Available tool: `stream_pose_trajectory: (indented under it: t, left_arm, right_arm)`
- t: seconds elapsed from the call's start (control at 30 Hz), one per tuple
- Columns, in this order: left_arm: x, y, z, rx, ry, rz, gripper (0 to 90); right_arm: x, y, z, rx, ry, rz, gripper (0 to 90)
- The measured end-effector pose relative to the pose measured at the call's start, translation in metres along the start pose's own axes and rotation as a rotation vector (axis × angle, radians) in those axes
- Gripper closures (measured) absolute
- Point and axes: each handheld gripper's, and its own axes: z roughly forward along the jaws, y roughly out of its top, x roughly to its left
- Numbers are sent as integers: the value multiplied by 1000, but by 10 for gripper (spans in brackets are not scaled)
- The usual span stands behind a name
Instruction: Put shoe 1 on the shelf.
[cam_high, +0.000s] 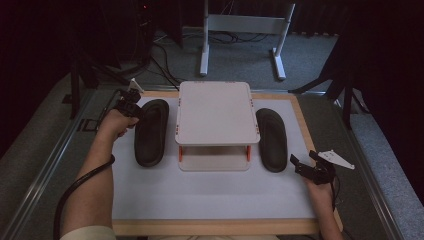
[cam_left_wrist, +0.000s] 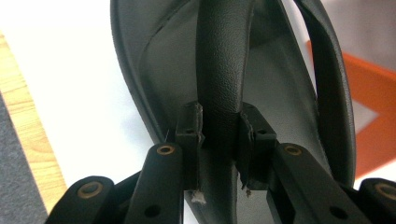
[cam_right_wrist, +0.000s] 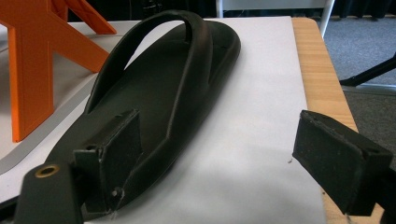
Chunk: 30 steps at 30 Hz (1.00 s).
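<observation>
A white board (cam_high: 210, 195) with a light wooden rim is lying across a grey, carpet-like table surface (cam_high: 45, 150), and metal rails (cam_high: 47, 165) are running along that surface's left and right edges. Beyond the board's far edge, grey carpeted floor (cam_high: 240, 62) is stretching back to a white metal frame stand (cam_high: 245, 25) that is standing on two long feet. Black cables (cam_high: 165, 60) are trailing over the floor near the far left corner. Dark curtains (cam_high: 385, 55) are hanging at both sides and along the back, leaving the room dim while soft light is falling on the board.
</observation>
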Motion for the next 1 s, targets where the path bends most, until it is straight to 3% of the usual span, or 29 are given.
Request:
stream_pose_trajectory:
  t: [0.3,0.5,0.8,1.0]
  left_arm:
    - [-11,2,-42,-28,-4,-11,728]
    - [-25,10,-75,-71,18,2,728]
    - [-56,23,-115,-129,-3,29,728]
    - [-79,32,-131,-153,-14,53,728]
  right_arm:
    - [0,0,1,6,-6,-2,148]
    - [0,0,1,5,-4,2,148]
    - [-1,0,1,6,-3,0,148]
    - [0,0,1,8,-4,-1,148]
